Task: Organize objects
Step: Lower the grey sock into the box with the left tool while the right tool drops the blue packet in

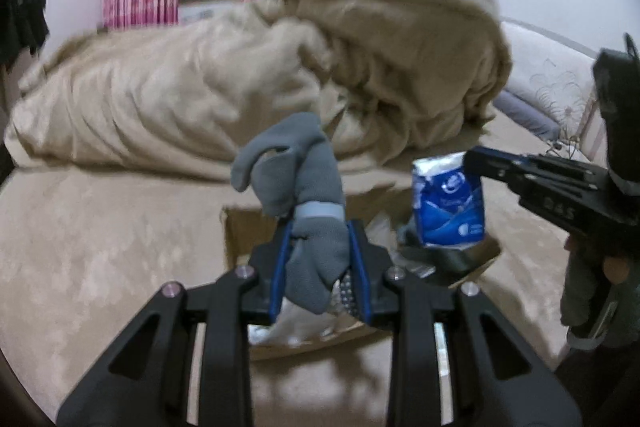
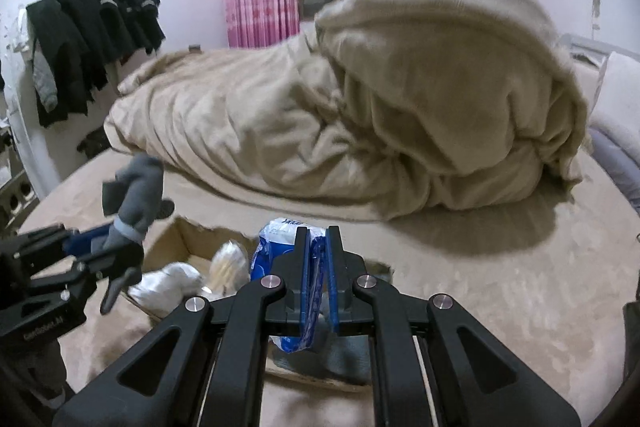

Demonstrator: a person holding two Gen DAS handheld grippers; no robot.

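Grey socks (image 1: 304, 203) and tissue pack (image 1: 450, 203) held over beige bed (image 1: 100, 267)

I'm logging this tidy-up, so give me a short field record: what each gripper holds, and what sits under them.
left gripper: shut on grey fabric glove
right gripper: shut on blue and white plastic tissue pack
below both: open brown cardboard box on beige bed cover
box contents: white wrapped items, too blurred to identify
behind: heaped beige blanket
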